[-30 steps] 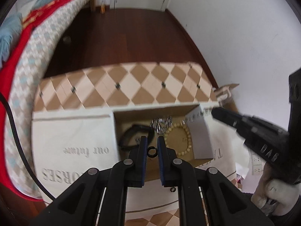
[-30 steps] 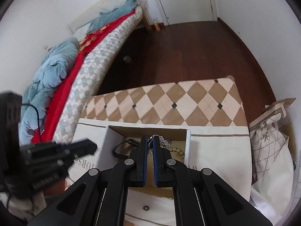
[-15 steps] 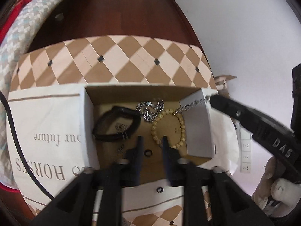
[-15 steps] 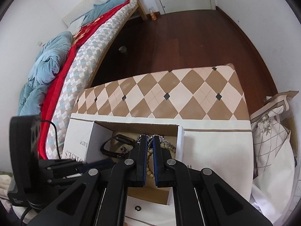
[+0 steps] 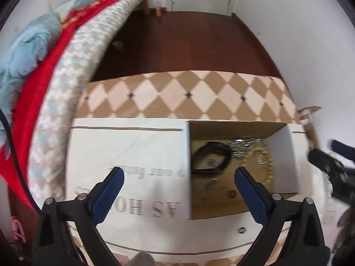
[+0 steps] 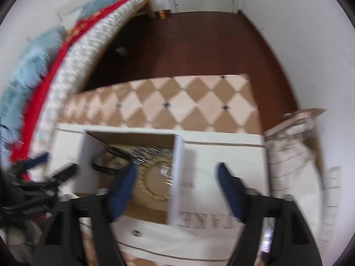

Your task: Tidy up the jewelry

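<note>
An open cardboard box (image 5: 281, 161) with white walls sits on a white printed cloth. Inside lie a black bracelet (image 5: 210, 159), a silver chain (image 5: 244, 146), a beaded bracelet (image 6: 155, 181) and a small black ring (image 5: 232, 194). Another small ring (image 5: 241, 230) lies on the cloth in front of the box, also in the right wrist view (image 6: 135, 233). My left gripper (image 5: 177, 177) is open and empty above the box's left wall. My right gripper (image 6: 175, 177) is open and empty above the box's right wall (image 6: 175, 177). The right gripper shows at the left view's right edge (image 5: 332, 168).
The cloth (image 5: 128, 155) lies on a table with a brown and cream diamond pattern (image 5: 188, 95). A bed with red and blue covers (image 5: 44, 66) stands at the left. Dark wooden floor (image 5: 188, 42) lies beyond. A paper bag (image 6: 295, 137) stands at the right.
Both grippers have opened wide. The left one released the small black ring into the box; the right one let go of the silver chain. Both views have shifted and are blurred by motion.
</note>
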The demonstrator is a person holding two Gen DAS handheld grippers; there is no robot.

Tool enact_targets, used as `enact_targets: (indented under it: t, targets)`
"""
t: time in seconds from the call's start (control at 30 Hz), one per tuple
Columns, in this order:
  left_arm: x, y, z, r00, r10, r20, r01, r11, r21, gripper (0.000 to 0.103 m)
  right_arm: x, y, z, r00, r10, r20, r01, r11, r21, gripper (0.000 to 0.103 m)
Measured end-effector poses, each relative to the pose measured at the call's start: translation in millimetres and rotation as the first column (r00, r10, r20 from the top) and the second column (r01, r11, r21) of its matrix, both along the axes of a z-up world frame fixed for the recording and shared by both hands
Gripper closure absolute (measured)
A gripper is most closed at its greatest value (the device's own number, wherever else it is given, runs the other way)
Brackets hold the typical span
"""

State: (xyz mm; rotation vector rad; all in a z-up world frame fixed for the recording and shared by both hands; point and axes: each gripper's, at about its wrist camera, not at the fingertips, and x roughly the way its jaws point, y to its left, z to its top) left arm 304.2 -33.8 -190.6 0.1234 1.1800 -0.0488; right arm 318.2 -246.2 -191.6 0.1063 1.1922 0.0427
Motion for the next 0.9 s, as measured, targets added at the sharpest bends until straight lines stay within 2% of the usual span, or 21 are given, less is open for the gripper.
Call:
enact_targets:
  t: [0.03,0.13,0.27,0.43,0.67,0.9]
  targets:
    - [-2.8,3.2,0.1,1.0,0.003,0.01,-0.003,1.0,0.012,0.0,-4.8,3.3,-1.0,1.0,0.0,-0.002,0.0,1.0,-0.031,0.0]
    - [-11.5,8.8,-4.9,1.0,0.014,0.016,-0.014,0.999,0.045,0.0,-21.3,11.1,-8.4,1.0,-0.018,-0.026,0.016,0.996,-0.083,0.0]
    - [-21.3,11.2,-7.5,1.0,0.026,0.006,-0.026,0.999,0.048,0.0,-39.0,14.3,-12.4,0.999,-0.046,-0.026,0.044,0.996,-0.072,0.0]
    - [-39.3,8.4,9.5,0.999,0.025,0.026,-0.026,0.999,0.036,0.0,-57.8,16.7,-1.9,0.998,-0.067,-0.012,0.067,0.996,-0.052,0.0]
    - [-77.8,11.5,53.6,0.995,0.032,0.092,-0.032,0.999,-0.004,0.0,-92.2,19.9,43.2,0.995,-0.078,0.069,0.081,0.996,-0.047,0.0]
    - [-134.6,12.6,103.3,0.984,0.023,0.175,-0.021,1.0,-0.015,0.001,-151.6,19.5,100.6,0.978,-0.098,0.187,0.113,0.991,-0.075,0.0]
